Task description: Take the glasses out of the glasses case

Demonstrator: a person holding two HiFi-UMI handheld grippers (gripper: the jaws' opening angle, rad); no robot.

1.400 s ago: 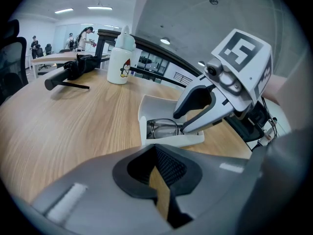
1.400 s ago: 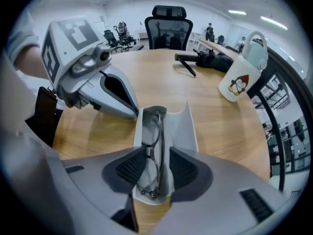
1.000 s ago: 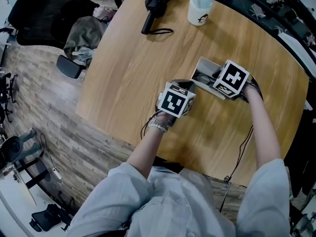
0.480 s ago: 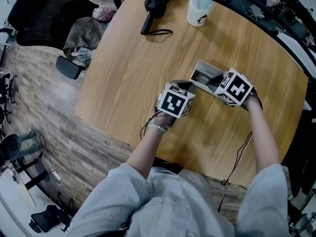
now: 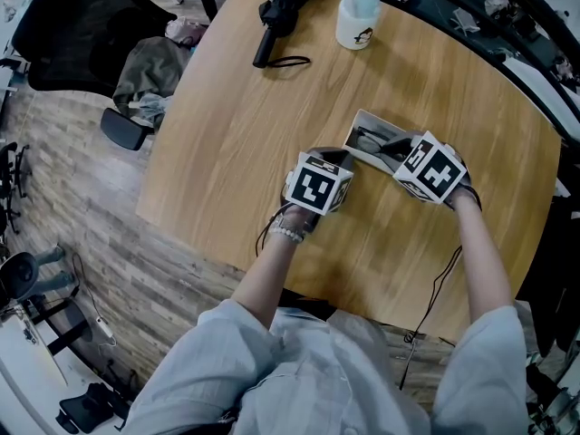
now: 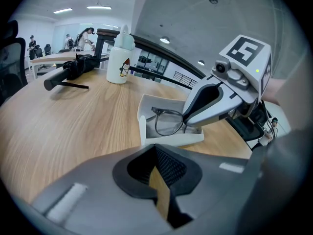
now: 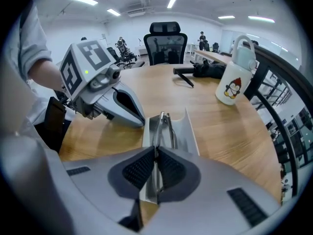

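A white glasses case (image 5: 356, 130) lies open on the round wooden table, with dark-rimmed glasses (image 5: 367, 140) inside. My right gripper (image 5: 388, 150) reaches steeply down into the case from the right. Its jaws are closing, and in the right gripper view the pads (image 7: 168, 168) pinch the thin frame of the folded glasses (image 7: 165, 126). The left gripper view shows one lens (image 6: 167, 123) beside the right gripper's tip (image 6: 186, 123). My left gripper (image 5: 343, 157) rests at the case's near wall (image 6: 166, 140), jaws nearly together with only table showing between them.
A white bottle with a penguin print (image 5: 355, 21) and a black folded umbrella (image 5: 281, 3) lie at the table's far side. A black office chair (image 5: 63, 16) and a heap of cloth (image 5: 154, 66) are on the floor to the left. A cable (image 5: 444, 279) trails off the near table edge.
My right gripper has tipped further down over the case, and its marker cube has shifted a little toward me. The left gripper and the case have stayed put.
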